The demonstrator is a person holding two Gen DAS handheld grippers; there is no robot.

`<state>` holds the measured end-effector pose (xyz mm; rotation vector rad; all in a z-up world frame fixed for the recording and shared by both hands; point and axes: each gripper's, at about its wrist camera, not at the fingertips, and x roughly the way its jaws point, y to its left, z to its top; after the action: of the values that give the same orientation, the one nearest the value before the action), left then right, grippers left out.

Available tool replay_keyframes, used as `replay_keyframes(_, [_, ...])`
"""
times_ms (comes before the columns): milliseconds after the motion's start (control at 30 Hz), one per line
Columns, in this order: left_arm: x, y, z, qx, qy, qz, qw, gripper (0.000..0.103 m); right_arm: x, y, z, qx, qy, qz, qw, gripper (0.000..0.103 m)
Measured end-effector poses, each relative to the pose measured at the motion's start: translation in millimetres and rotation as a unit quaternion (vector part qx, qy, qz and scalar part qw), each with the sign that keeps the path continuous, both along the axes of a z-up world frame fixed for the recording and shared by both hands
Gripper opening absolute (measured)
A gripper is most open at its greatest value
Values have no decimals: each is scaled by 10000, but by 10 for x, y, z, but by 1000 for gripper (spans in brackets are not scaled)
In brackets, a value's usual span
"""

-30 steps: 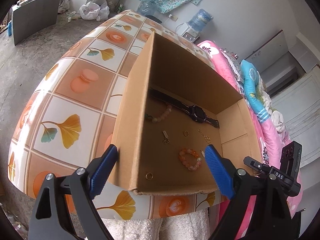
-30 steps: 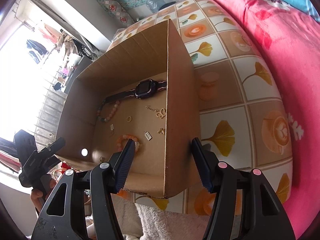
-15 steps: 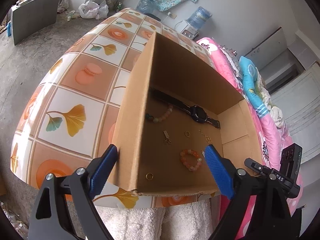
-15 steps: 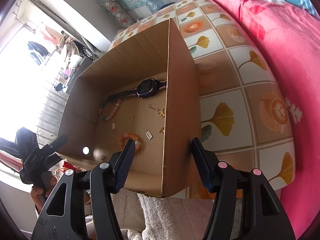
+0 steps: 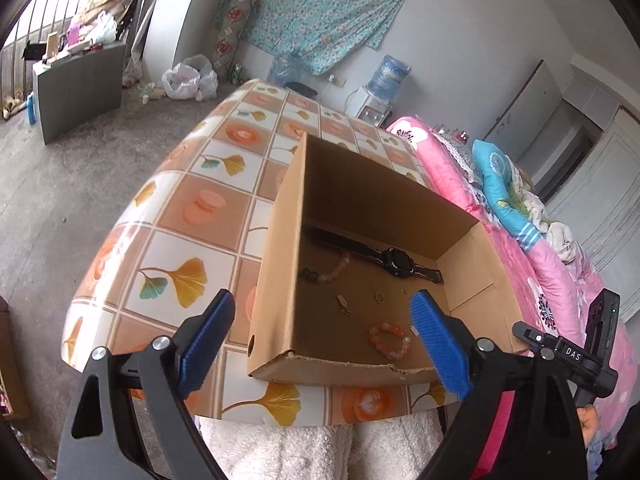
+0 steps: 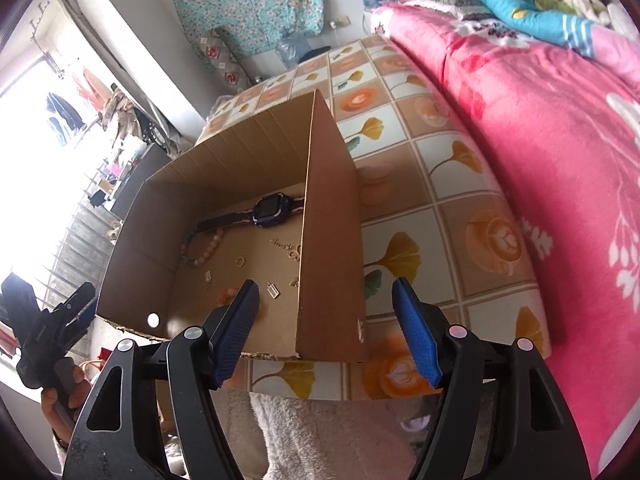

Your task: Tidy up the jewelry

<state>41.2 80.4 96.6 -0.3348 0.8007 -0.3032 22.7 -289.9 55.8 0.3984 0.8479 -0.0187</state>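
An open cardboard box (image 5: 276,276) stands on the tiled table; it also shows in the right wrist view (image 6: 328,240). Inside lie a black watch (image 5: 396,262), an orange bead bracelet (image 5: 390,340), a pale bead bracelet (image 5: 332,268), a ring (image 5: 379,297) and small gold pieces. The watch (image 6: 272,208) and pale bracelet (image 6: 200,246) show in the right wrist view too. My left gripper (image 5: 320,332) is open and empty, in front of the box's near left corner. My right gripper (image 6: 326,320) is open and empty, in front of the box's near right wall.
The table (image 5: 188,208) has a gingko and coffee-cup patterned cover. A pink bed (image 6: 540,140) runs along its right side. A white fluffy cloth (image 5: 316,448) lies below the near table edge. A water dispenser (image 5: 380,88) stands at the far end.
Both grippers have pulled back and up from the box, so more of the table and room shows. Both stay open. The box and its contents have not moved.
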Motion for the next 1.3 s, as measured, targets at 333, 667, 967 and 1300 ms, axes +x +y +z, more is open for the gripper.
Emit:
replay_keyframes(333, [-472, -42, 294, 398, -825, 217, 9956, 97, -505, 291, 398, -1165, -1158, -66, 9864, 92])
replay_keyframes(667, [-676, -86, 211, 972, -678, 694, 9905, 97, -663, 715, 375, -1701, -1183, 248, 9780, 95])
replay_keyframes(967, [-786, -346, 123, 1624, -712, 505, 9828, 97, -658, 952, 198, -1543, -1188, 676, 9785, 95])
replay_keyframes(1300, [-665, -623, -139, 1831, -164, 280, 9826, 97, -397, 924, -52, -1093, -176, 726, 9912, 95])
